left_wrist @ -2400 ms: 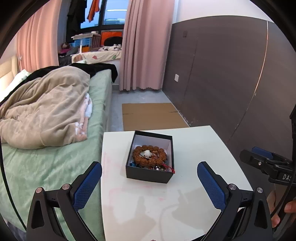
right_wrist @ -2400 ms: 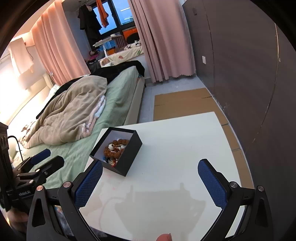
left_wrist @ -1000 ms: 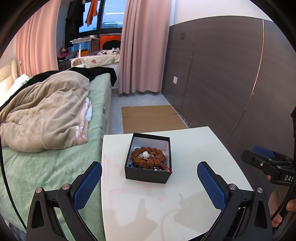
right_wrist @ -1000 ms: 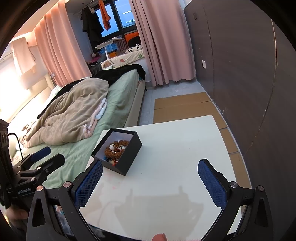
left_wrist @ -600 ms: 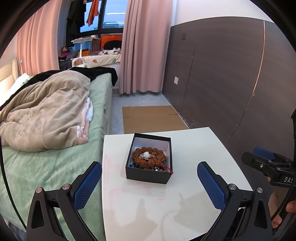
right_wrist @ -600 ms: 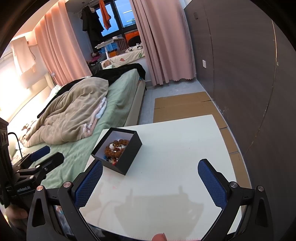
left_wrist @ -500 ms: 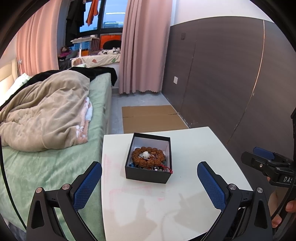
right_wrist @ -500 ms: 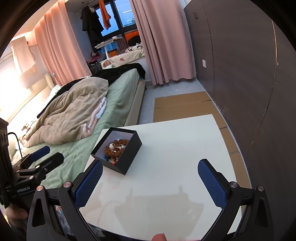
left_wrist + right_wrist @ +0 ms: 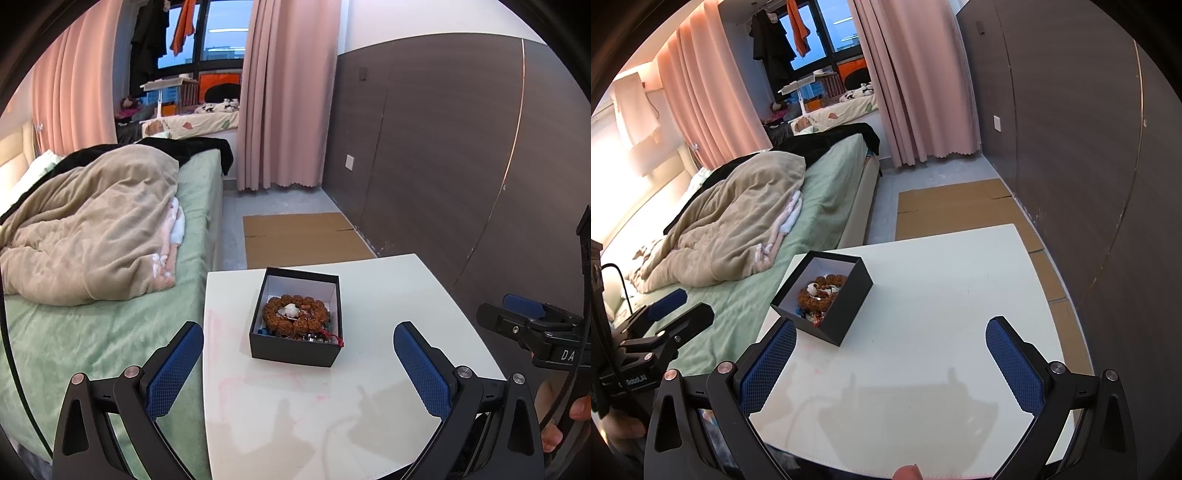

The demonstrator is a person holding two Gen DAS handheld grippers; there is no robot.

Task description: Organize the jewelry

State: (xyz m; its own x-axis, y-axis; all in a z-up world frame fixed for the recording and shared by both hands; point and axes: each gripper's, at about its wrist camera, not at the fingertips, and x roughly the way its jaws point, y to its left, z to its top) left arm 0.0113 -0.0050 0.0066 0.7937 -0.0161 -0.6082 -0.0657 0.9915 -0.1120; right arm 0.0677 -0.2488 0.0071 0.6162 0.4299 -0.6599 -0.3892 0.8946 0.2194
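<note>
Hovering over the near edge of the white tabletop (image 9: 388,295) with left gripper (image 9: 298,369) and right gripper (image 9: 891,363) both spread wide and grasping nothing, facing the open black box (image 9: 295,354) of brown bead bracelet (image 9: 295,314), sitting toward the bed-side edge.

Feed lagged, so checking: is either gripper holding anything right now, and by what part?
Nothing is held. The left gripper and right gripper are both open, short of the black box.
</note>
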